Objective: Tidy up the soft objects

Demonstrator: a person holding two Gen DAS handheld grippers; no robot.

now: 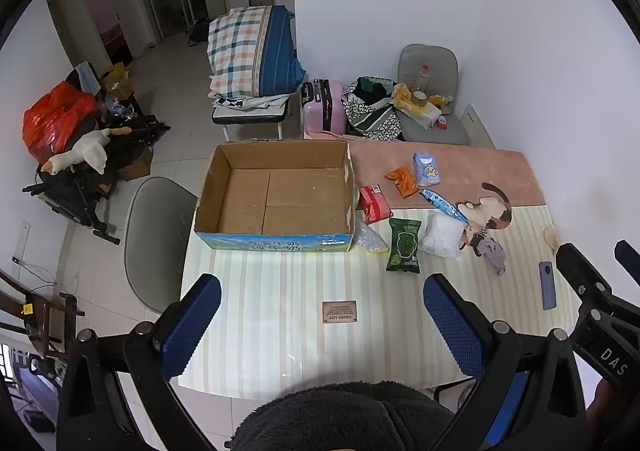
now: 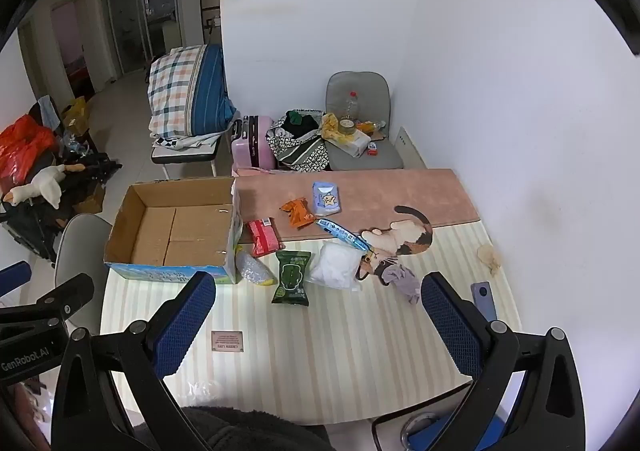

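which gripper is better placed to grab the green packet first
Right, probably. The green plastic packet lies nearer the open right gripper, between its fingers; for the open left gripper it sits off to one side.

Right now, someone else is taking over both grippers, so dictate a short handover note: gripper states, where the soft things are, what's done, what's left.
Left gripper: open, empty, above the striped tablecloth.
Right gripper: open, empty, above the same cloth.
Open cardboard box: on the table's left, nothing inside.
To its right lie the dark green packet, white plastic bag, red packet, orange packet, light blue tissue pack, long blue wrapper, crumpled grey cloth and clear beaded pouch.
Done: nothing packed.
Left: presumably move each soft item into the box.
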